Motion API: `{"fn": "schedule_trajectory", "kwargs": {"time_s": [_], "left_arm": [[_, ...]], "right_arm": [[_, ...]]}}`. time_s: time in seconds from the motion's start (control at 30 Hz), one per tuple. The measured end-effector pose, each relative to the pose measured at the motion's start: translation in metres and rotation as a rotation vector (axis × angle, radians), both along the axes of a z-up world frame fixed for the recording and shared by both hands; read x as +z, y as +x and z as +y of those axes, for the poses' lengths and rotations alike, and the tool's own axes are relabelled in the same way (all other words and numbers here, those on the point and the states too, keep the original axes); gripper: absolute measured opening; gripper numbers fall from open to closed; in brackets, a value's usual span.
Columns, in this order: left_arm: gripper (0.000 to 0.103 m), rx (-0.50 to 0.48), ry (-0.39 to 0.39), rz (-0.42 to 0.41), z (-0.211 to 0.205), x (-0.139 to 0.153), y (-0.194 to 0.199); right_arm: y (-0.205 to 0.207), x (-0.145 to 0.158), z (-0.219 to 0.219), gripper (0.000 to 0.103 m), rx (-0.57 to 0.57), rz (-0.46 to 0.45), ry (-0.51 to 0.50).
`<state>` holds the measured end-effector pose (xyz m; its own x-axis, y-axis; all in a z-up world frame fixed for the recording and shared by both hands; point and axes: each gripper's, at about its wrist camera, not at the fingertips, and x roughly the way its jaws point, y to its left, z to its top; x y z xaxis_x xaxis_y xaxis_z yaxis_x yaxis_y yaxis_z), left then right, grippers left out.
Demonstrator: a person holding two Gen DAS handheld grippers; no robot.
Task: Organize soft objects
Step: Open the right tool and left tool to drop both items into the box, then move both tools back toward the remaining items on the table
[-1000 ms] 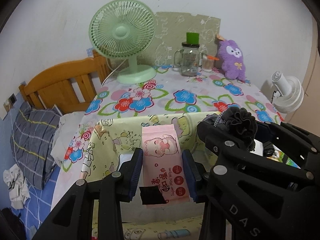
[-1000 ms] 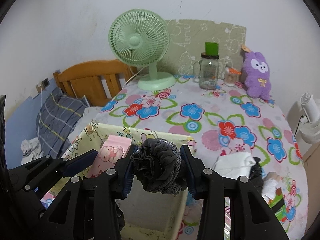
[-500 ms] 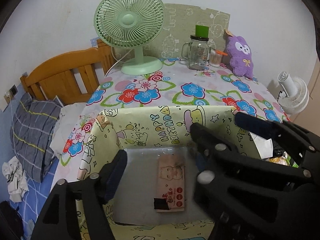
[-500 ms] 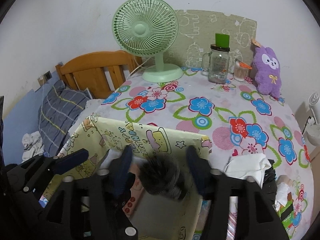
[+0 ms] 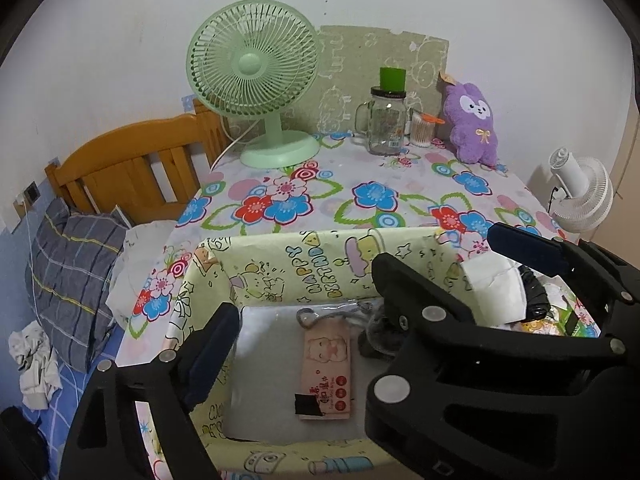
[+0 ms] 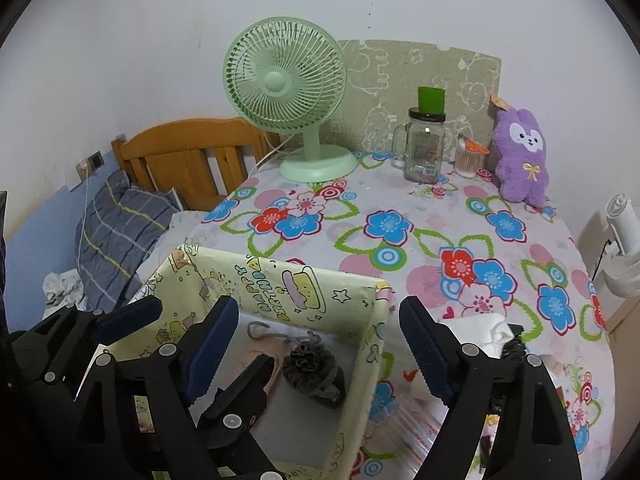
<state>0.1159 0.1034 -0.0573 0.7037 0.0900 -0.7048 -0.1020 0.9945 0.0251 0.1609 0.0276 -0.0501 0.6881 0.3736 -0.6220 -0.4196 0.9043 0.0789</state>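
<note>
Presently, I logged the following. Left gripper (image 5: 304, 334): jaws spread wide, having just been opening, nothing pressed between the pads. Wipes pack (image 5: 326, 372): pink, lying flat on the floor of the yellow cartoon-print box (image 5: 304, 268), below and between my left fingers, touching neither. Right gripper (image 6: 318, 350): likewise released, jaws having just been opening, pads clear of everything. Grey bath pouf (image 6: 316, 372): resting on the box floor under the right gripper's gap, just beside the wipes pack, its cord loop (image 6: 260, 330) trailing toward the far wall of the box. White cloth (image 6: 480, 326): on the flowered tablecloth (image 6: 400, 216), outside the box, beyond my right finger. Purple plush toy (image 6: 520, 160): upright, far ahead, well apart from both grippers, near the glass jar (image 6: 424, 152) and green fan (image 6: 284, 80).
</note>
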Motion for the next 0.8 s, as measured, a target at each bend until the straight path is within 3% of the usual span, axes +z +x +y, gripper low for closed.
{"fn": "schedule_trajectory", "kwargs": {"time_s": [0.8], "left_arm": [[0.099,-0.046,0.040,-0.095,-0.045,0.038,-0.033]], "right_arm": [[-0.045,0.041,-0.052,0.097,-0.080,-0.108,0.021]]}}
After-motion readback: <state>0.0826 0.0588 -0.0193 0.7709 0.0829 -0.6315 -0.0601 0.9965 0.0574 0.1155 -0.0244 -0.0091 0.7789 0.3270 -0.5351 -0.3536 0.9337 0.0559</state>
